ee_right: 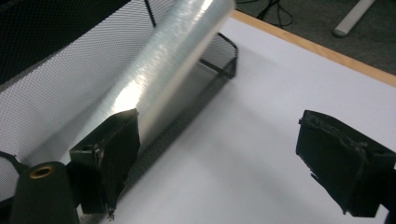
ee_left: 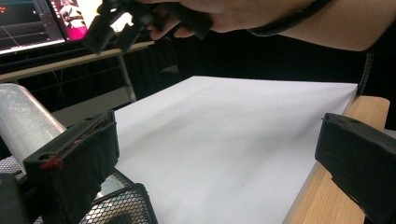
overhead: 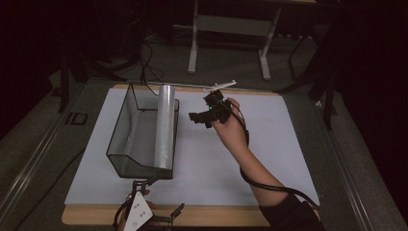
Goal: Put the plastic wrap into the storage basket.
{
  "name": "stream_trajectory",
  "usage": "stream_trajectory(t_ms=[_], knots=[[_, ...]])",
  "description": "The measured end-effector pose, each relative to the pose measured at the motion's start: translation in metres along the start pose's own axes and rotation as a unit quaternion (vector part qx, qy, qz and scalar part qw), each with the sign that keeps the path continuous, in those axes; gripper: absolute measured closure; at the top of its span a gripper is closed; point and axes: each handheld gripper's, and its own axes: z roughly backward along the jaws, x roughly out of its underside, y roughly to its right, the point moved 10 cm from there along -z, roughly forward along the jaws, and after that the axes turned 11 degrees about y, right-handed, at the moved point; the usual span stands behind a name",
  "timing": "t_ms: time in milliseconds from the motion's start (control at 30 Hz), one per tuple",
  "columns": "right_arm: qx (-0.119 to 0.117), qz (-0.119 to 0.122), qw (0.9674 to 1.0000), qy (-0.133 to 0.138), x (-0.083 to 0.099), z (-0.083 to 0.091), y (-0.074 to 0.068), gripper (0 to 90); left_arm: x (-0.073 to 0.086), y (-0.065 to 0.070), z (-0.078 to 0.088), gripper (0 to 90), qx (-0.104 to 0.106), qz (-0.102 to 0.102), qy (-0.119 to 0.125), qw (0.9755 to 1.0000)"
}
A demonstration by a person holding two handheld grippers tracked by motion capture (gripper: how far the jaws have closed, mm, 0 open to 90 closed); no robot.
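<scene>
Left gripper [overhead: 159,199] is parked at 6 o'clock on the table's near edge, jaws spread, nothing gripped; kept clear, likely. Roll of film [overhead: 165,126] is laid along the right rim of the mesh basket [overhead: 126,126] at 10 o'clock. Right gripper [overhead: 202,118] is held beside the roll near 12 o'clock, released, jaws empty.

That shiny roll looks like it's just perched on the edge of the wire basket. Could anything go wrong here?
The roll of clear film lies along the mesh basket's right rim, so a nudge might tip it onto the white sheet. The open right gripper hangs close beside it and could bump it.
</scene>
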Motion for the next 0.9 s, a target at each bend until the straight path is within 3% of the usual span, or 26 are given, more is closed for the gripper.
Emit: stream_trajectory(t_ms=[200,733,900], knots=[[0.001,-0.008,0.9999,0.012,0.011,0.023,0.015,13.5,0.0,0.001,-0.001,0.2,0.002,0.0,0.0,1.0],[0.018,0.012,0.999,0.04,0.059,0.083,0.048,13.6,0.001,0.002,-0.002,0.2,0.003,0.001,-0.003,1.0],[0.029,-0.001,0.9987,0.042,0.075,0.098,0.062,13.6,0.001,0.004,-0.002,0.2,0.003,-0.001,-0.004,1.0]])
